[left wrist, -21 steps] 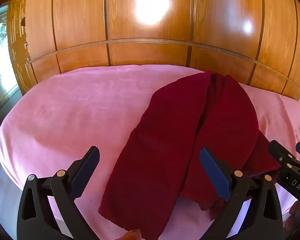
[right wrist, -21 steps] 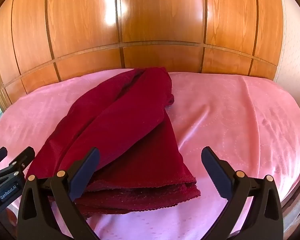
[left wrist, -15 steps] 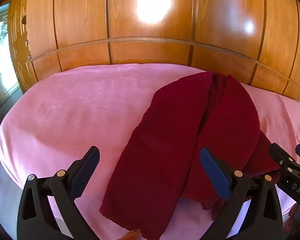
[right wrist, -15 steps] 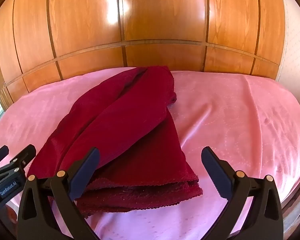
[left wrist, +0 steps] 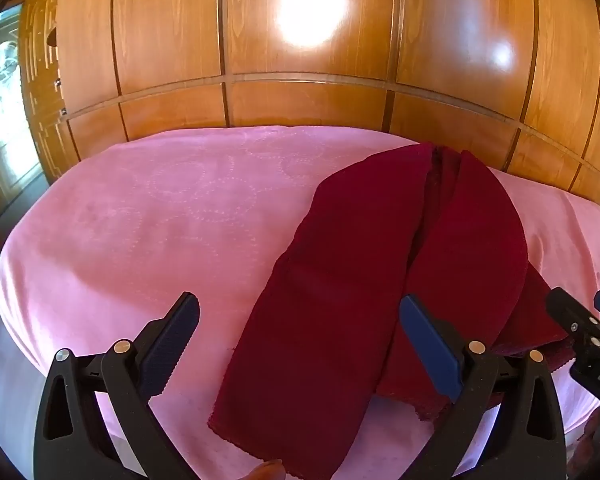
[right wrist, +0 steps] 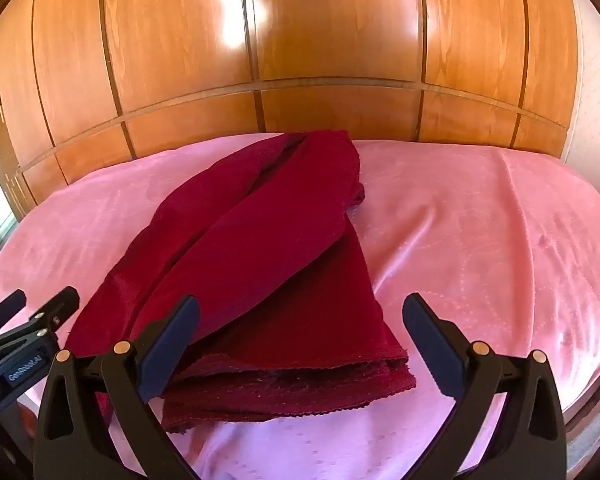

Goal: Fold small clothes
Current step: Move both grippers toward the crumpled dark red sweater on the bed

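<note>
Red cloth (left wrist: 360,280) lies loosely folded on pink bed (left wrist: 140,220), left gripper (left wrist: 300,336) and right gripper (right wrist: 300,336) both wide, empty; pinch near hem corners, fold evenly away.

Garment (left wrist: 352,280): dark red cloth, matt and soft-looking — a slightly fuzzy nap, with a fine scalloped stitched hem along the near edge.
Bedspread (left wrist: 160,220): pink cloth, smooth with a faint sheen, woven-in dotted ring patterns.
Wardrobe panels (left wrist: 172,32): orange-brown wood, varnished and glossy — bright glare spots on the grain.
Left gripper (left wrist: 300,344): matt black plastic, ribbed finger pads, small shiny metal pins.
Right gripper (right wrist: 300,344): same matt black plastic and metal pins.
</note>
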